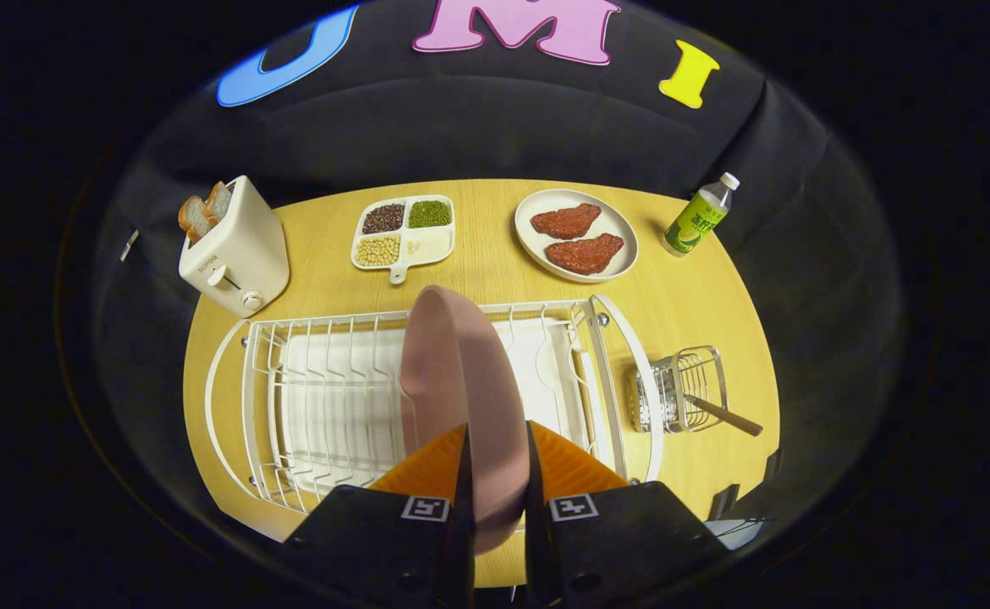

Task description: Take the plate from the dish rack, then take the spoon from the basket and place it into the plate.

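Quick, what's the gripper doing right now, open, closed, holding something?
Gripper: closed, its fingers pressing either side of the pink plate, which stands on edge over the dish rack.

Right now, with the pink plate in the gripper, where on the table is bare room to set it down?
The gripper is shut on the pink plate, above the dish rack. Bare table runs between the rack and the back row. The strip between the rack and the spoon basket is crowded.
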{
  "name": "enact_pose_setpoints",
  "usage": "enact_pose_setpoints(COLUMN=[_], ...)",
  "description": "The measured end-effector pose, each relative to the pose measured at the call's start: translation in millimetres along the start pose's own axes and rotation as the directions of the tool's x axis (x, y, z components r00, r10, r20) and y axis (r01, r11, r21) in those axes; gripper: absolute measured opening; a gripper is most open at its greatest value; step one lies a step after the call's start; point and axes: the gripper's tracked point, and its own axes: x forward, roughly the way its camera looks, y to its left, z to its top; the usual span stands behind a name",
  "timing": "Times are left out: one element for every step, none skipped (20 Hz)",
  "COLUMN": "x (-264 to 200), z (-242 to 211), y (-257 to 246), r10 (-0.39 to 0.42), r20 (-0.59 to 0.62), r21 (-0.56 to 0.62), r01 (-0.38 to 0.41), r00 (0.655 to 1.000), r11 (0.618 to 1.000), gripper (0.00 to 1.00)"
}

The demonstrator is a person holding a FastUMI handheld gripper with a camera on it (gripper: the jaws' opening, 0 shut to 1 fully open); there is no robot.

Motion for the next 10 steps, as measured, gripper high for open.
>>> enact_pose_setpoints(x=[-2.7,-8.4,-13.0,-18.4,-22.2,-25.2,-29.1,-32.8,-37.8,-44.5], z=[8.6,19.7,26.5,33.6,37.1,38.5,37.3,36.4,35.0,32.7], y=[-0.3,-1.3,-0.3,-1.8,0.0,2.7,1.7,0.3,-1.6,-2.5], r10=[-0.017,-0.040,-0.055,-0.073,-0.066,-0.058,-0.049,-0.028,-0.001,0.031], r20=[0.013,0.034,0.051,0.073,0.091,0.099,0.103,0.107,0.116,0.126], r21=[-0.030,-0.071,-0.092,-0.119,-0.132,-0.132,-0.125,-0.120,-0.109,-0.091], r01=[0.017,0.043,0.059,0.082,0.078,0.071,0.061,0.041,0.014,-0.020], r00=[1.000,0.999,0.997,0.995,0.994,0.993,0.993,0.994,0.993,0.992], r11=[0.999,0.997,0.994,0.990,0.988,0.989,0.990,0.992,0.994,0.996], gripper=[0.28,0.28,0.28,0.28,0.27,0.27,0.27,0.28,0.28,0.28])
